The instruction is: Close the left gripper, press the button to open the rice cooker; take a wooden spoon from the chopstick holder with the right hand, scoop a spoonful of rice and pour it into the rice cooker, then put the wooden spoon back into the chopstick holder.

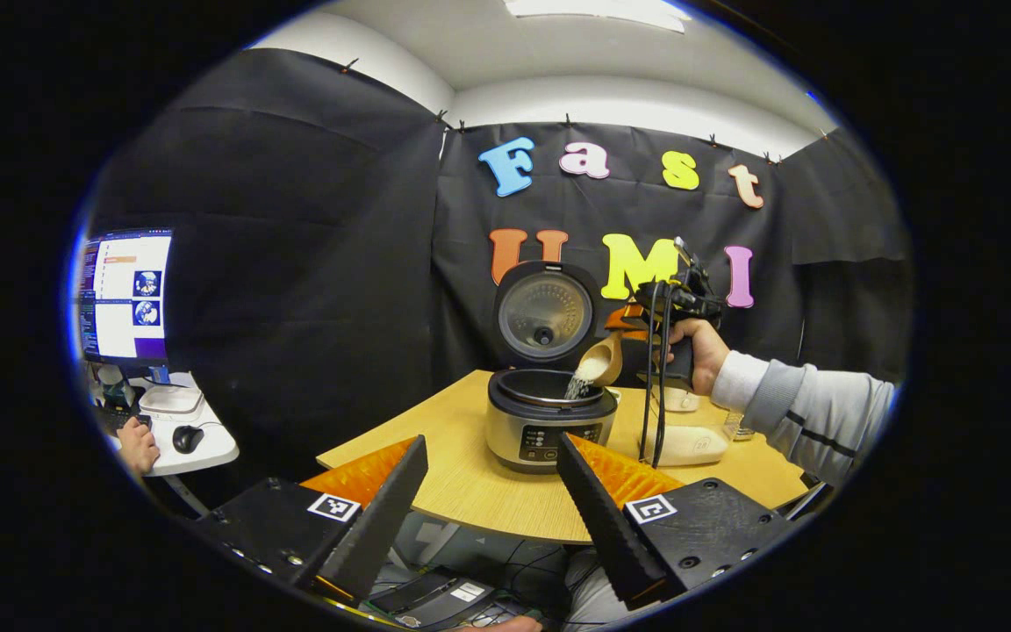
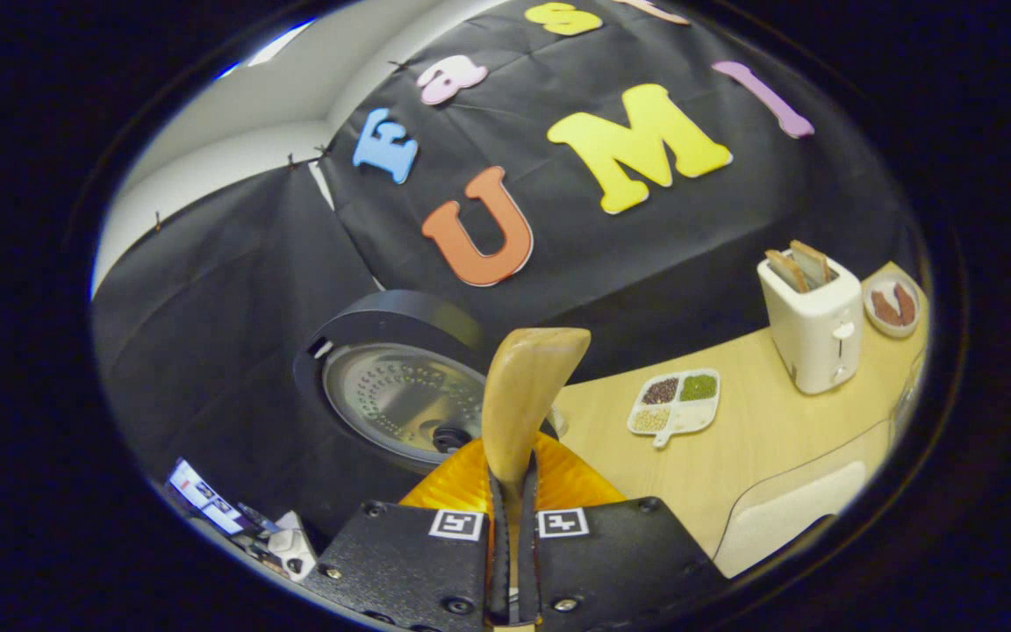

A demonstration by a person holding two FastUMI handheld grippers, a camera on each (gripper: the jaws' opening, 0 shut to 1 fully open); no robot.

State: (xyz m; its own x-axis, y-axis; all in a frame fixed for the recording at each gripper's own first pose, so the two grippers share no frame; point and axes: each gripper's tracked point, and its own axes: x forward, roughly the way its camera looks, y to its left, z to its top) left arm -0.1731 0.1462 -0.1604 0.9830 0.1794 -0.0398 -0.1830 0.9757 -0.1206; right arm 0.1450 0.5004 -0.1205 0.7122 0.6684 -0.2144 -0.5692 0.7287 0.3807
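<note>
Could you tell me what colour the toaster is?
The boxy toaster is white, clearest in the right gripper view.

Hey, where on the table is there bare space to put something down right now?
Bare tabletop in front of the cooker, and between the divided grain dish and toaster. Crowded to the cooker's right, where the right gripper pours.

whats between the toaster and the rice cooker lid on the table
In the right gripper view, a divided tray of grains lies on the table between the toaster and the rice cooker lid.
</note>
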